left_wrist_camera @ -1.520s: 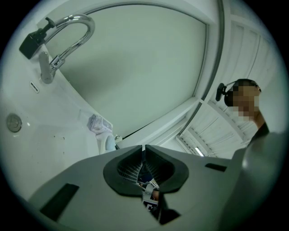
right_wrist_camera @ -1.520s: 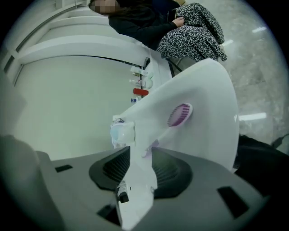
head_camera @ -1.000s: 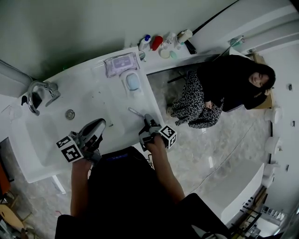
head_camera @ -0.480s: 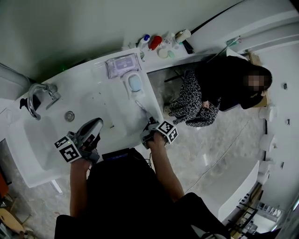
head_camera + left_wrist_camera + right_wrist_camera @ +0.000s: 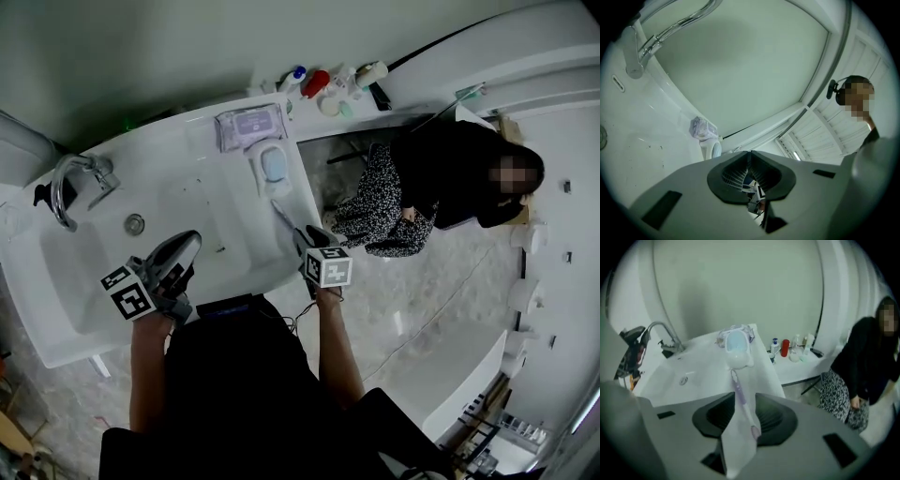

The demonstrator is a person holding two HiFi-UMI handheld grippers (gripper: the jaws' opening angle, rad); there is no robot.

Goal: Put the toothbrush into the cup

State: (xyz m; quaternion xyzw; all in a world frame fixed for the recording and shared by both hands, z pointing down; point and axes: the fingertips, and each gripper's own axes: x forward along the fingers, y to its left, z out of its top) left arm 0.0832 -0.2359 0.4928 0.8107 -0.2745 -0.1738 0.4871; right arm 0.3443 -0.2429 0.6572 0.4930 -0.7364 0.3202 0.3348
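Your right gripper (image 5: 305, 236) is clenched on the toothbrush (image 5: 740, 397), and its head points at the cup (image 5: 737, 347), just short of it. Left of the cup, your left gripper (image 5: 184, 247) hangs over the sink (image 5: 89, 267), jaws closed on nothing.

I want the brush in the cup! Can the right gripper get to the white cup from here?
Likely yes. The right gripper is shut on the toothbrush, whose head points at the cup close ahead; only bare counter lies between.
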